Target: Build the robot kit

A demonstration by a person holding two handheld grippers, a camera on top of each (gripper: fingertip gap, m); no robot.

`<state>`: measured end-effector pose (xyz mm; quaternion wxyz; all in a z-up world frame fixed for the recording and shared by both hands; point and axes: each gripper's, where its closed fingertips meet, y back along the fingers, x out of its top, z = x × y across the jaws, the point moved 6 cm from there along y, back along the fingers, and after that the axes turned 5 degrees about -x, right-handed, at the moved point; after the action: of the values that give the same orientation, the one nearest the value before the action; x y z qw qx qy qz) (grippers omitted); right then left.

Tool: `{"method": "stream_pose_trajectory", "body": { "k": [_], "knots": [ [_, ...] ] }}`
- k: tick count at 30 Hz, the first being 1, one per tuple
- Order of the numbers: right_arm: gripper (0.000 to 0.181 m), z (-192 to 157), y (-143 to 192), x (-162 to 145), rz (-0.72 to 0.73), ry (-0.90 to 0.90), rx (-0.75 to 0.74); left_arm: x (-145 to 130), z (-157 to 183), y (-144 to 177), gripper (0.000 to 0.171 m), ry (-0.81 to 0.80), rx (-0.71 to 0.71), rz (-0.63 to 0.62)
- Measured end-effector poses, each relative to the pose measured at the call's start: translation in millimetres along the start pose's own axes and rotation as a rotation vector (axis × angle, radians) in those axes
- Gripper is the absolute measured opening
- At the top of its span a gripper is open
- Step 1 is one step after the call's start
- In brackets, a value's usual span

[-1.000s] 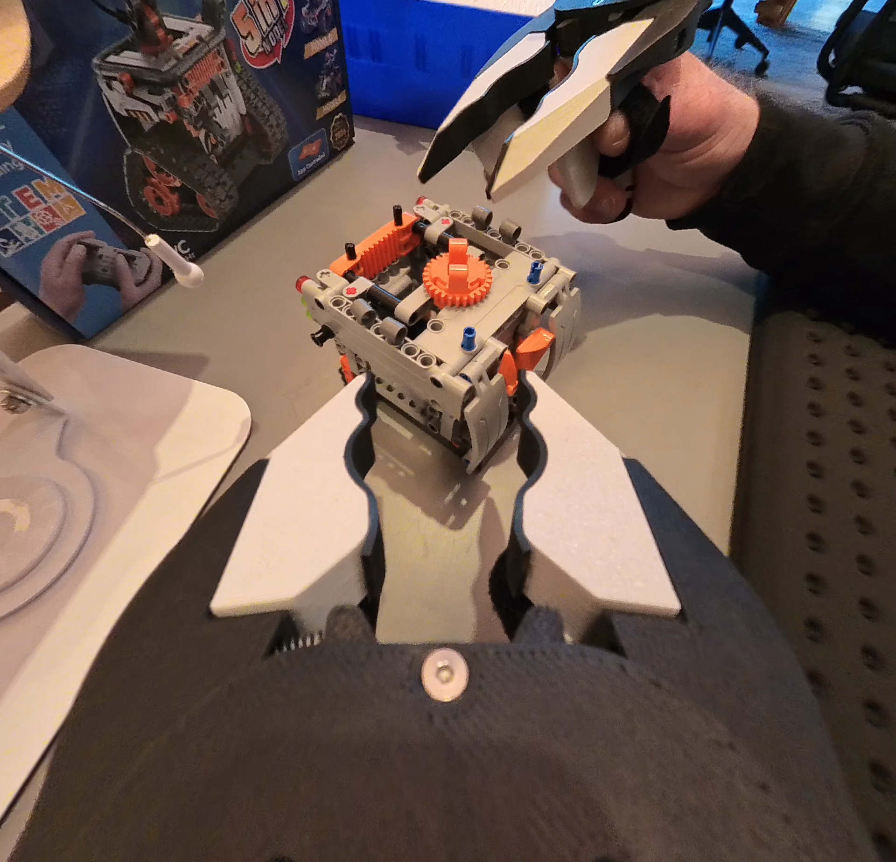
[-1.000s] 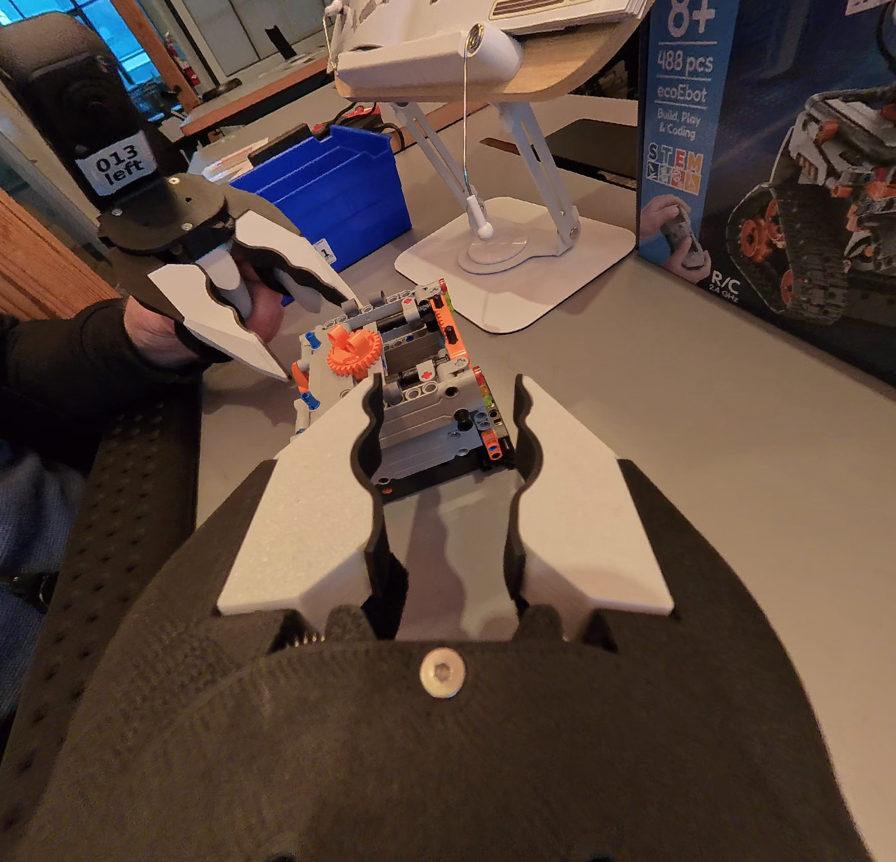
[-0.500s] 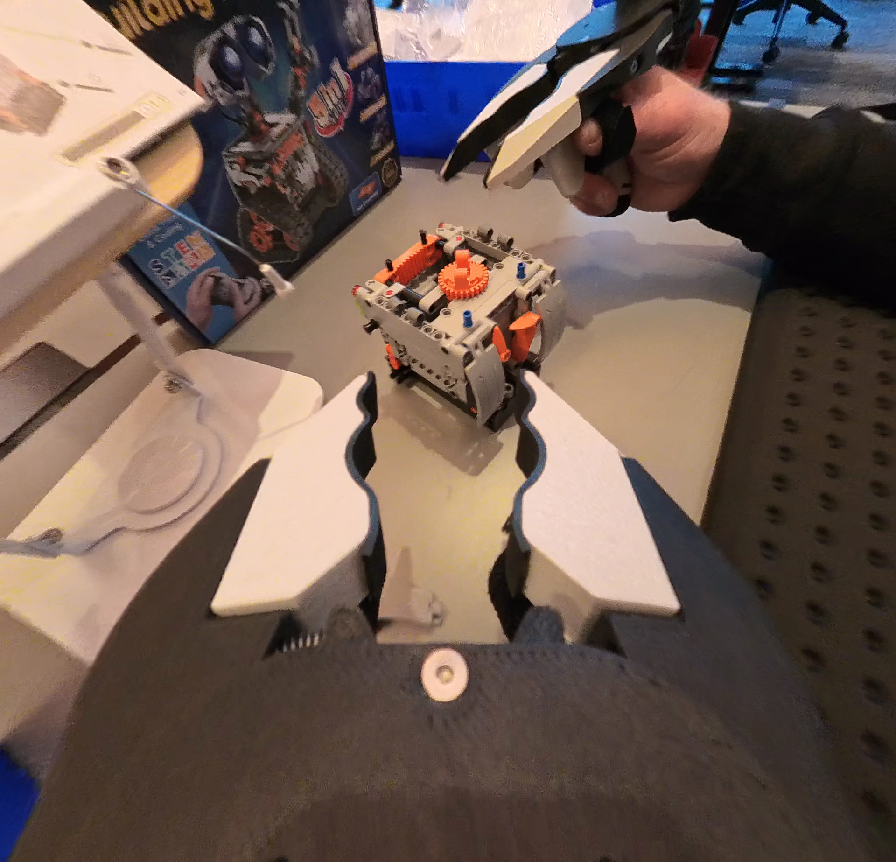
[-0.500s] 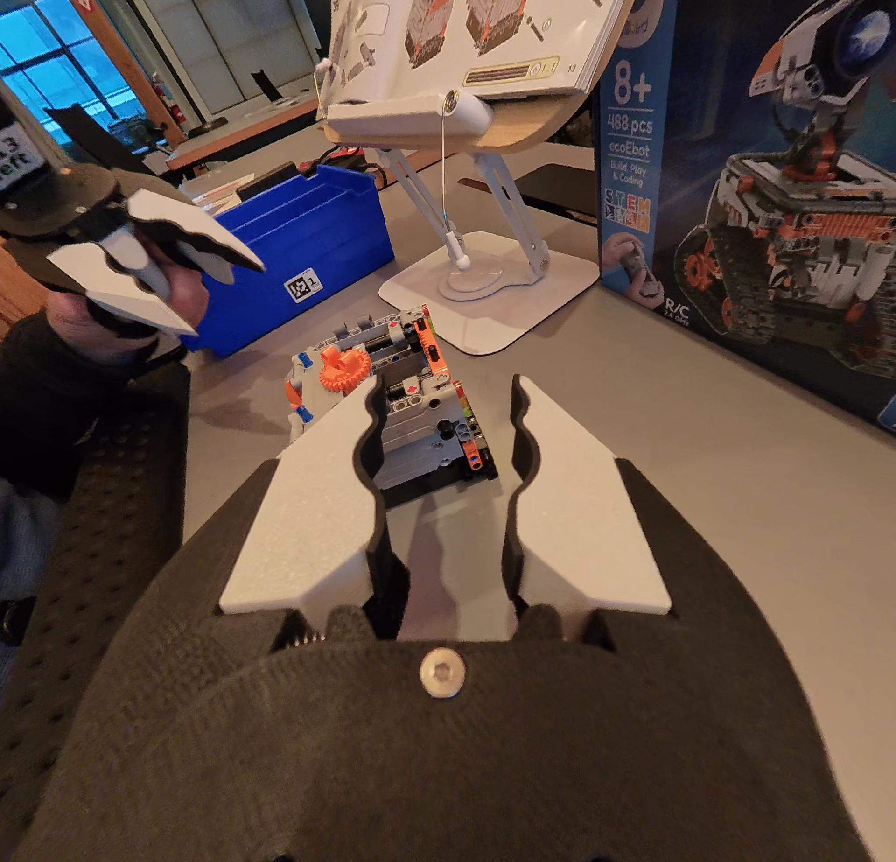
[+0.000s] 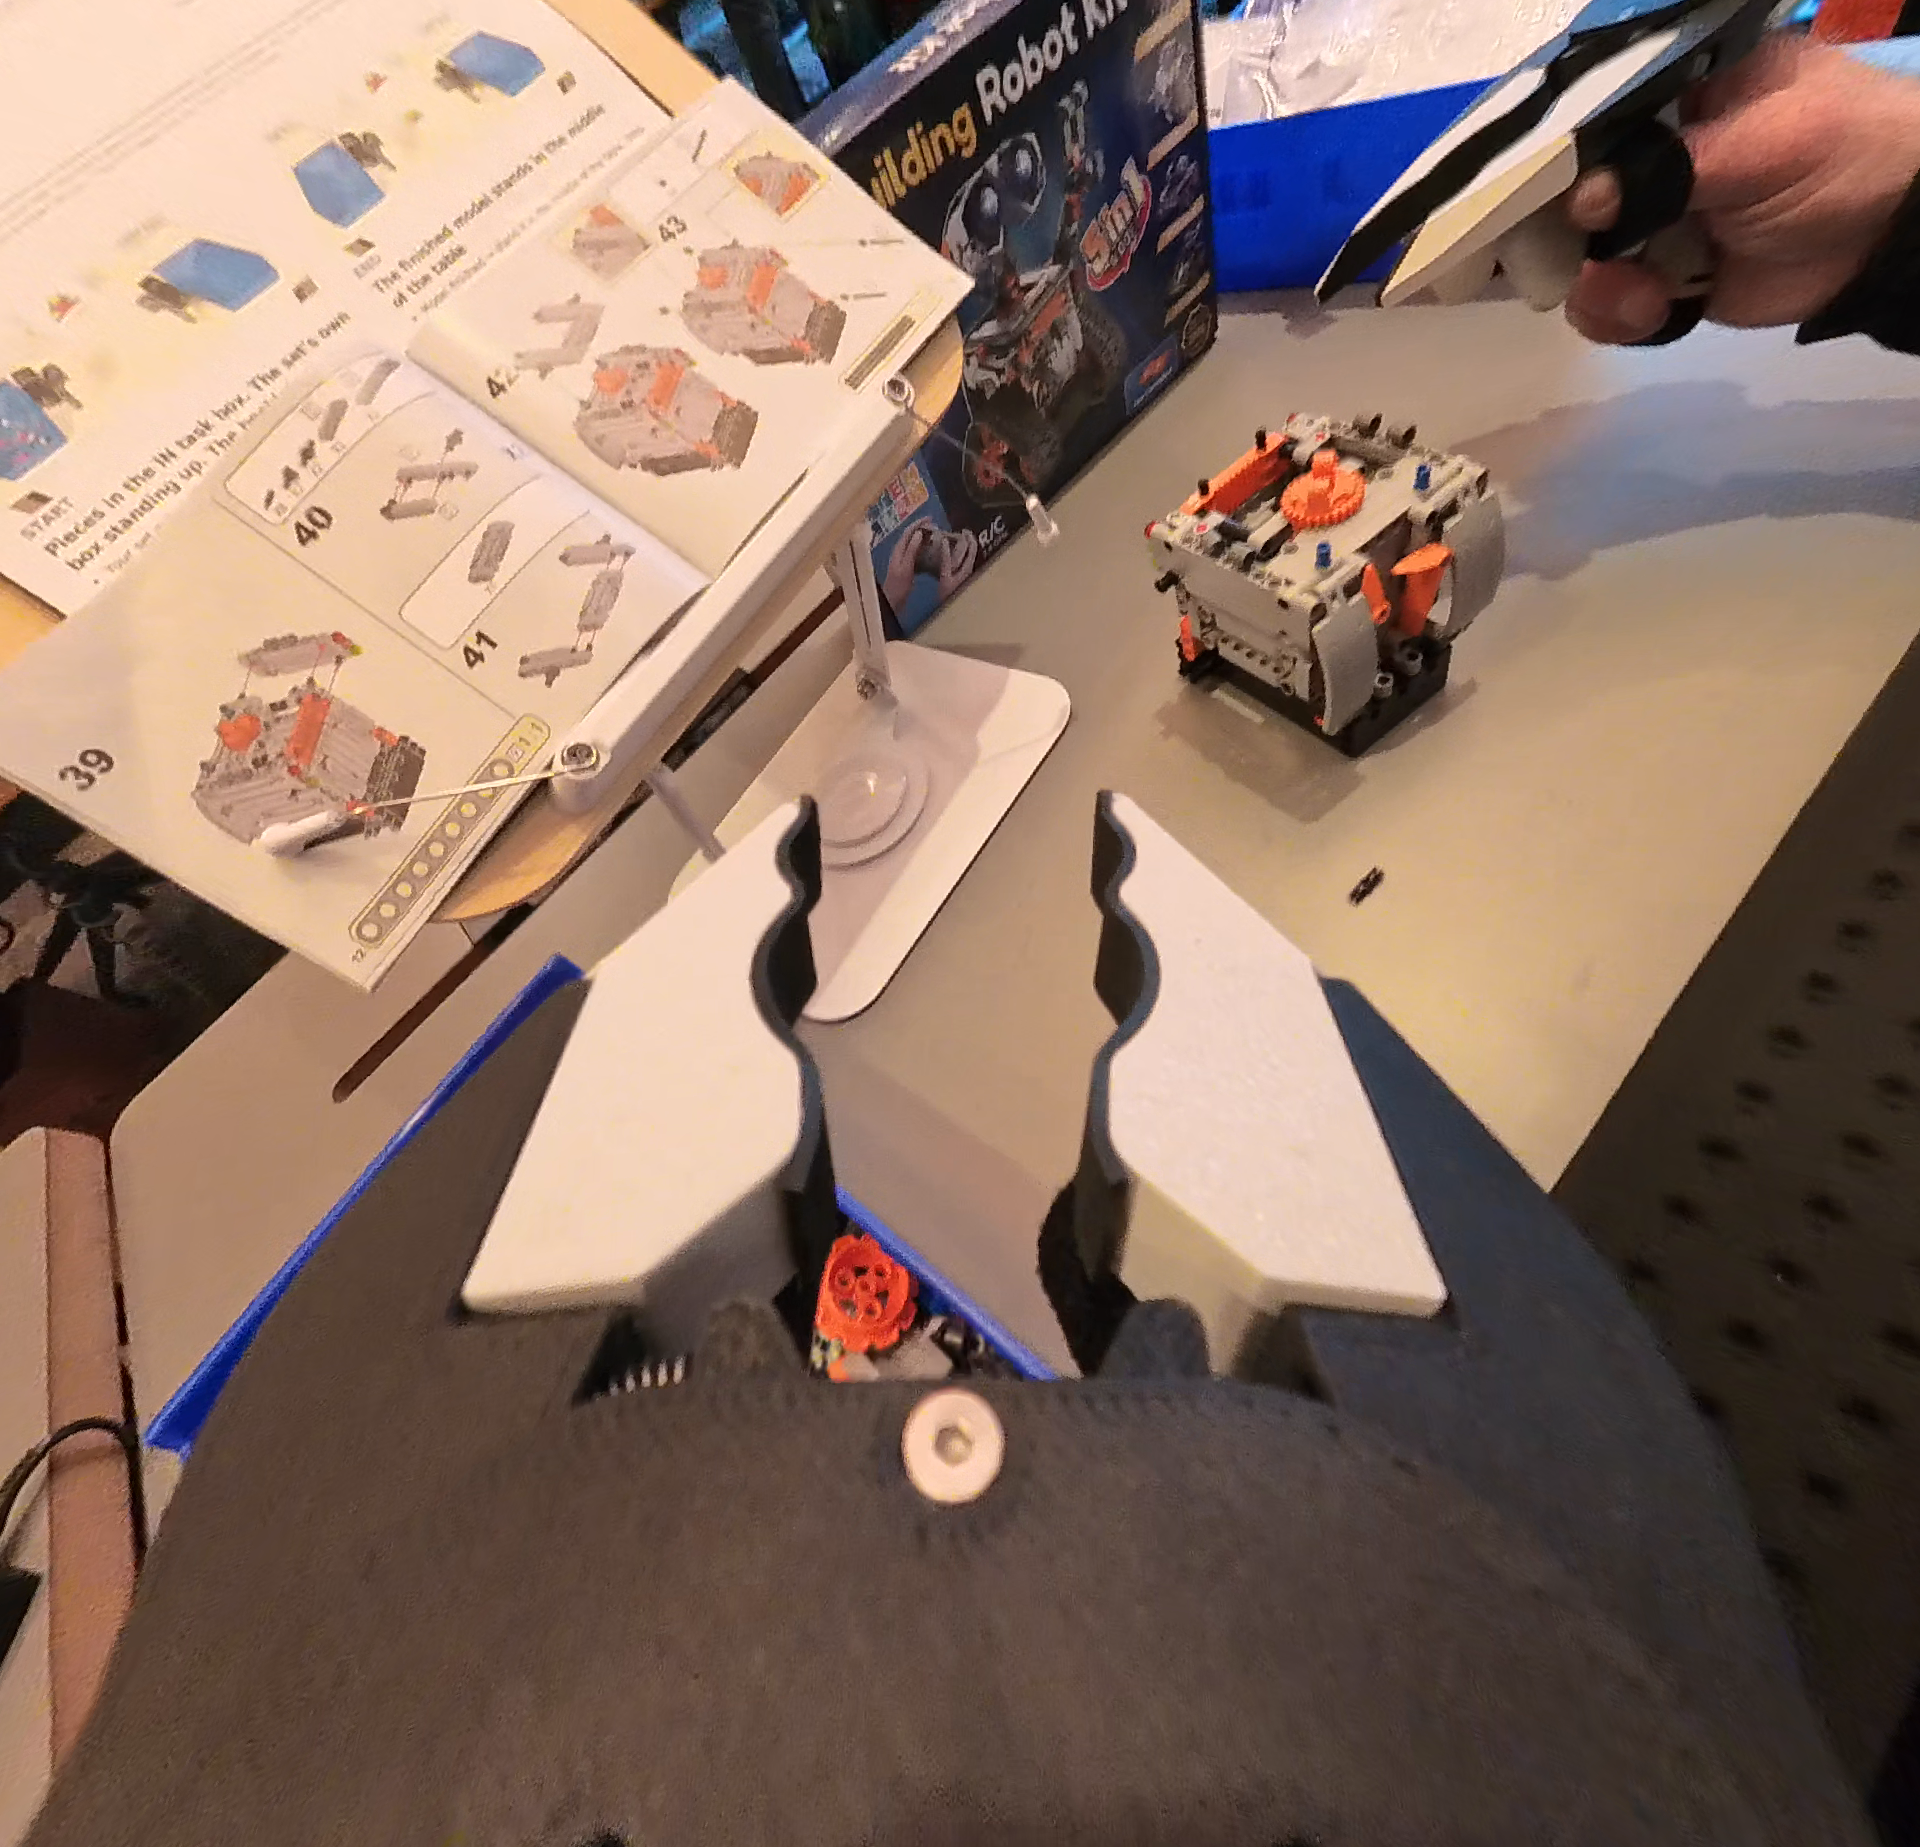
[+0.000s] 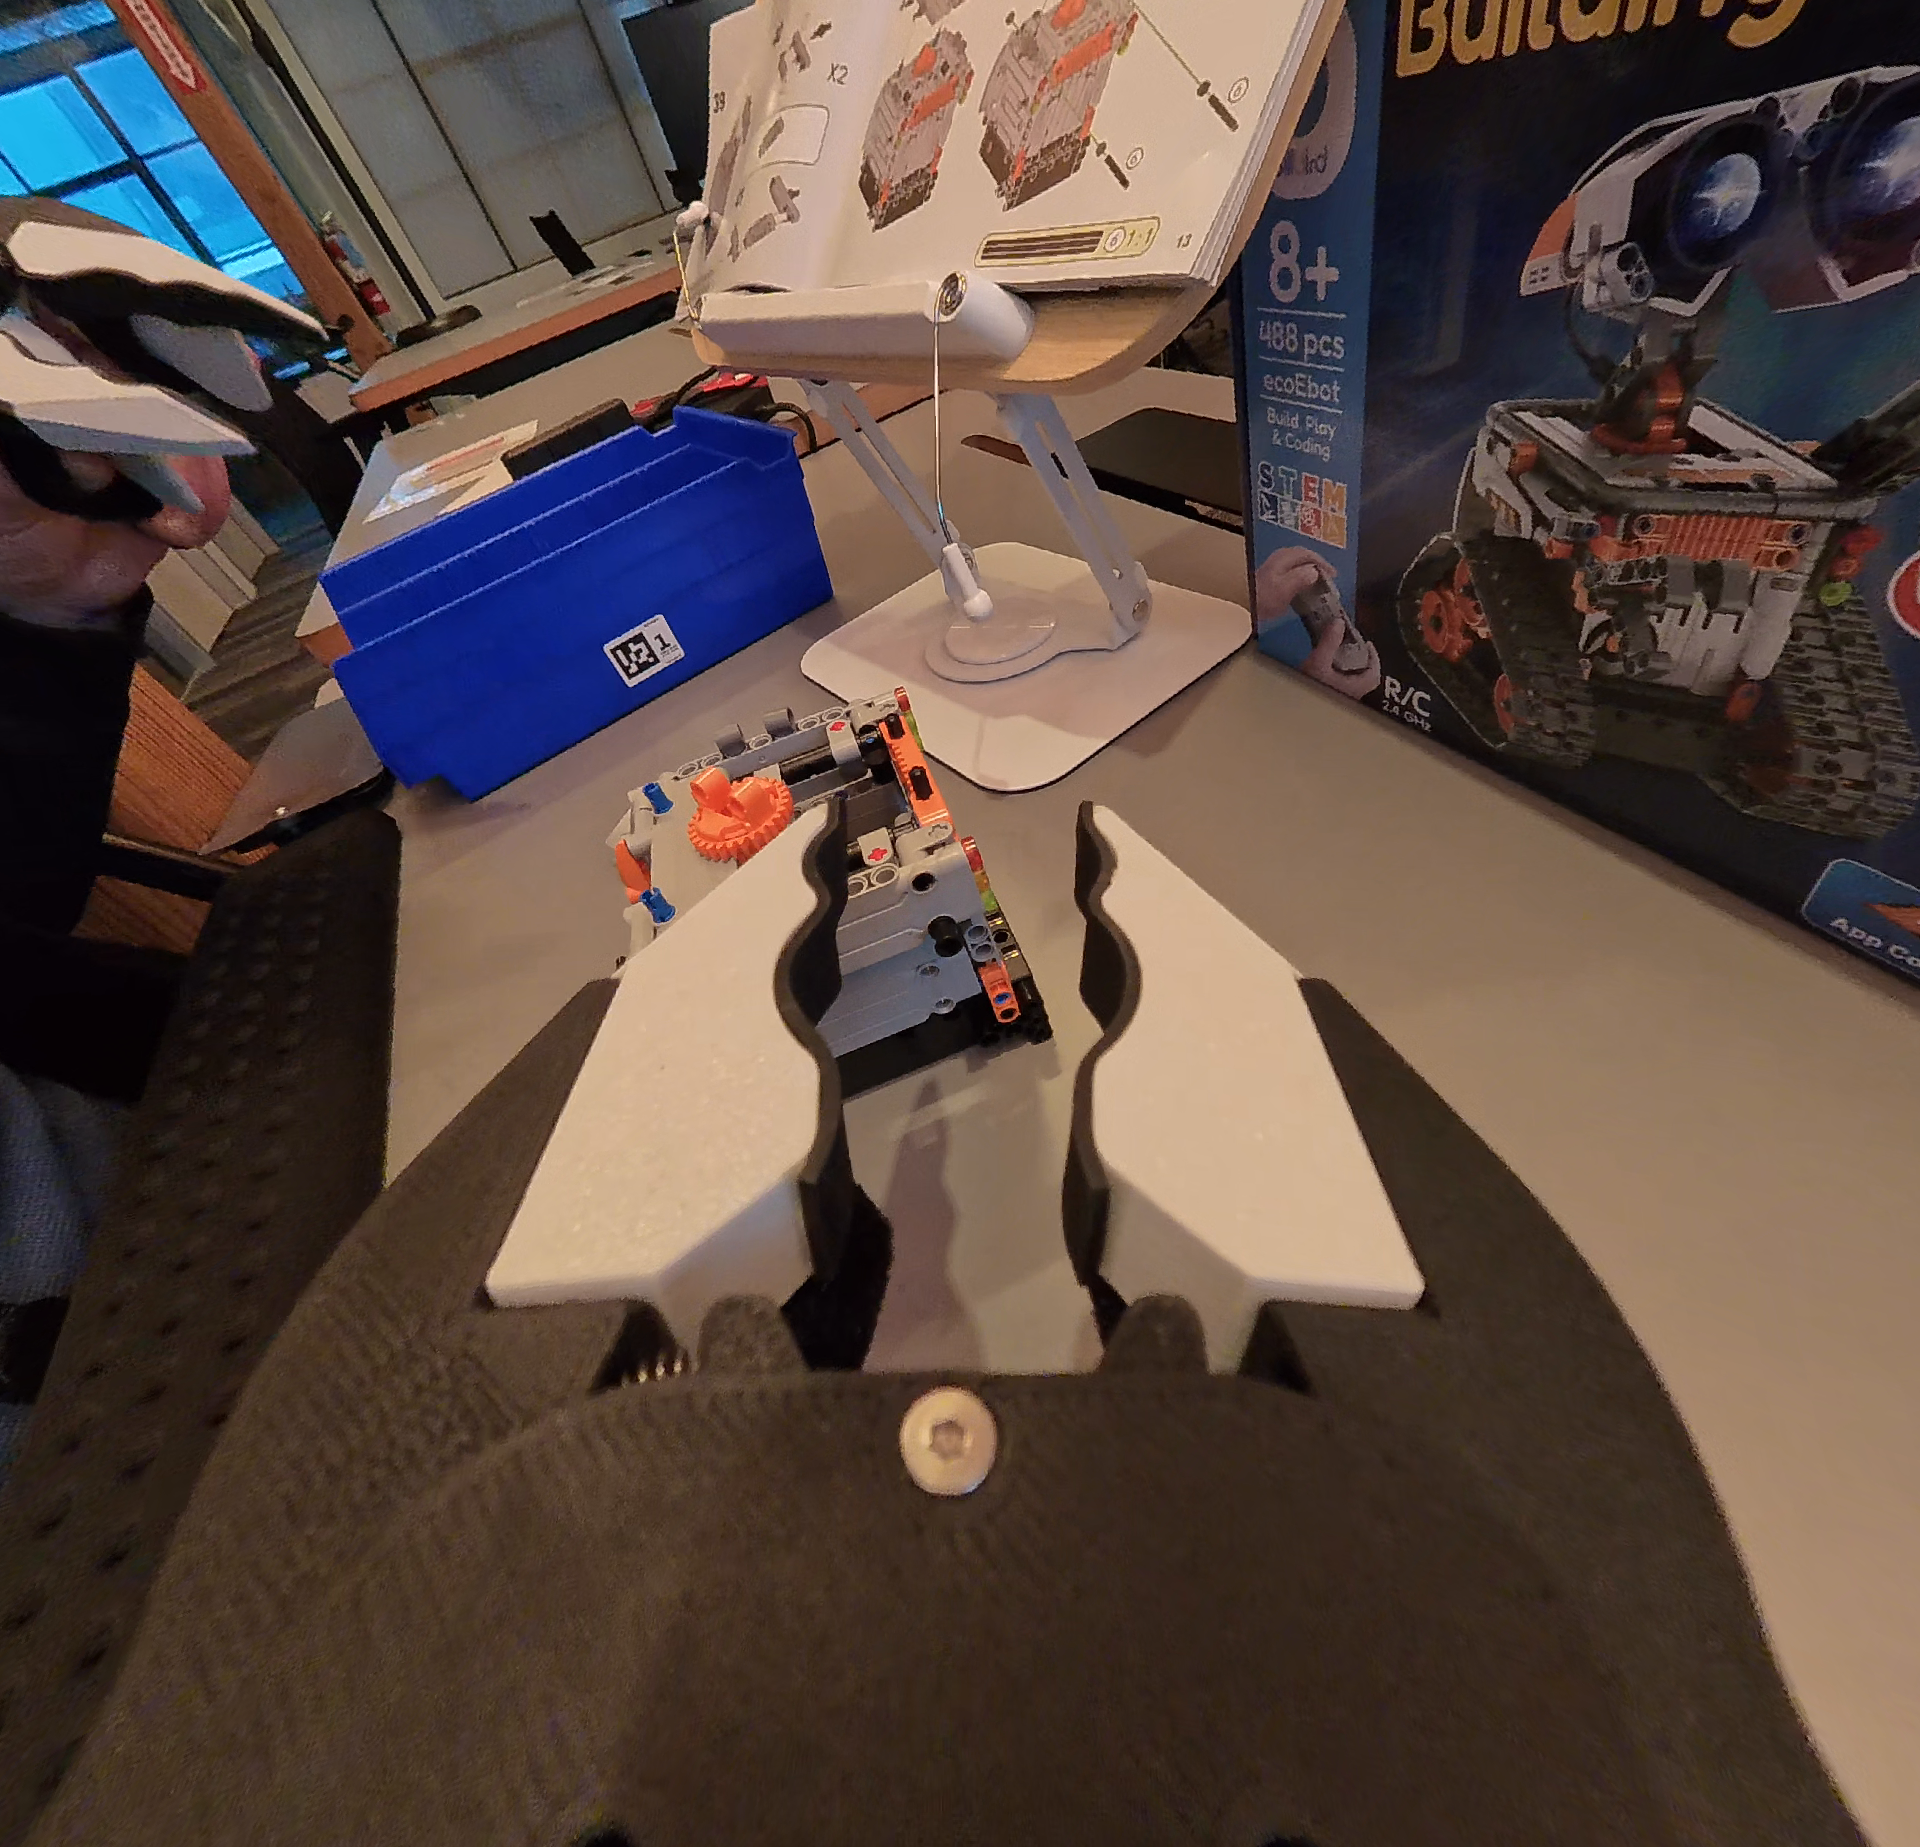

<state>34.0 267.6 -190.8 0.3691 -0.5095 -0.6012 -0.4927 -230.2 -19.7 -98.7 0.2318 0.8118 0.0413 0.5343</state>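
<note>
A grey, black and orange brick model (image 5: 1325, 571) with an orange gear on top stands on the grey table (image 5: 1558, 810); it also shows in the right wrist view (image 6: 831, 893). My left gripper (image 5: 951, 821) is open and empty, raised well back from the model, above a blue bin (image 5: 343, 1215) holding an orange gear piece (image 5: 862, 1293). My right gripper (image 6: 951, 826) is open and empty, hovering just behind and above the model. It also shows in the left wrist view (image 5: 1371, 280), held by a hand.
An open instruction booklet (image 5: 416, 426) rests on a white stand (image 5: 935, 758). A dark blue kit box (image 6: 1610, 447) stands at the table's back. A blue bin (image 6: 582, 602) sits left of the stand. A small black part (image 5: 1364, 884) lies on the table. A black perforated mat (image 5: 1766, 1122) borders the table. Spacing between my two grippers at the tips: around 30 cm.
My left gripper has pulled back and up, away from the model, to above the blue bin. My right gripper has lifted and drawn back a little. The model has stayed put.
</note>
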Motion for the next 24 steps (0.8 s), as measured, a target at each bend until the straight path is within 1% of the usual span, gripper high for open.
{"method": "stream_pose_trajectory", "body": {
  "k": [4,8,12,18,24],
  "knots": [
    [0.042,-0.2,-0.9,-1.3,-0.006,0.001,0.007,-15.7,-0.9,-3.8,0.050,-0.037,0.010,-0.084],
    [0.046,-2.5,-4.4,-4.5,-0.029,-0.003,0.030,-21.0,4.6,-9.9,0.051,-0.022,-0.040,-0.085],
    [0.049,-6.1,-7.6,-6.8,-0.046,0.007,0.053,-27.2,10.4,-18.4,0.052,-0.038,-0.063,-0.113],
    [0.051,-9.5,-11.2,-9.6,-0.061,0.012,0.079,-36.9,12.7,-24.9,0.053,-0.019,-0.091,-0.134],
    [0.051,-9.0,-12.1,-11.3,-0.067,0.013,0.082,-39.2,14.3,-29.8,0.053,-0.034,-0.105,-0.145]
  ]
}}
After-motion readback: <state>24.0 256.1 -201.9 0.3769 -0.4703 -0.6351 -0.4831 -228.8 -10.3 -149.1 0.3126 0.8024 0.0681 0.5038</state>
